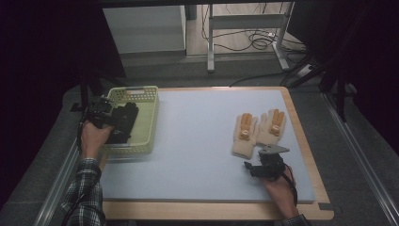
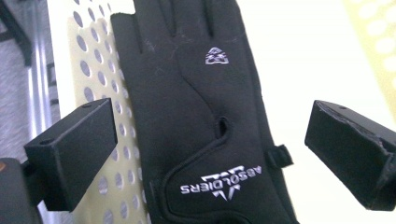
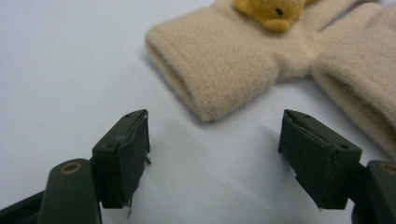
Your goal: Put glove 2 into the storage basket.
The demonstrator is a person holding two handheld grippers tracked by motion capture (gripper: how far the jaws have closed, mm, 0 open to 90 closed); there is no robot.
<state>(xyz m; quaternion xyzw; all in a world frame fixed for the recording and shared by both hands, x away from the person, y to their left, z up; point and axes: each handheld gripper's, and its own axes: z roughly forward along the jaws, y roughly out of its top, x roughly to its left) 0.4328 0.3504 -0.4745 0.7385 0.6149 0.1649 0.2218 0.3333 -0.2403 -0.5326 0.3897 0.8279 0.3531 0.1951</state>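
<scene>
- While the left hand (image 1: 95, 136) reaches in from the bottom left of the high view, its plaid sleeve (image 1: 84, 193) runs up along the table's left edge and the wrist bends inward over the rim of the pale green basket (image 1: 149, 96).
- Held in that hand, the left gripper (image 1: 123, 117) points across the basket, over its floor.
- Seen from the left gripper view, its two black jaws stand wide apart and released; the black glove (image 2: 201, 116) lies between them, and neither pad presses on it.
- That black glove lies flat in the basket, fingers pointing away from the gripper, cuff nearest it; white lettering shows on the cuff and a small white emblem on the back.
- Its left edge lies up against the basket's perforated side wall (image 2: 88, 65).
- At the bottom right of the high view, the right hand (image 1: 280, 190) rests on the blue-grey table mat (image 1: 197, 141), forearm coming up from the near edge.
- Held there, the right gripper (image 1: 259, 168) sits low over the mat, aimed at the cuffs just ahead.
- Its jaws are spread open with bare mat between them, grasping nothing.
- Just beyond lie two cream knit gloves (image 1: 258, 132) side by side, touching, fingers away from the person, each with a yellow bear figure (image 3: 271, 14) on its back.
- One glove's cuff (image 3: 210, 70) lies near the right gripper's jaws, not touching them.
</scene>
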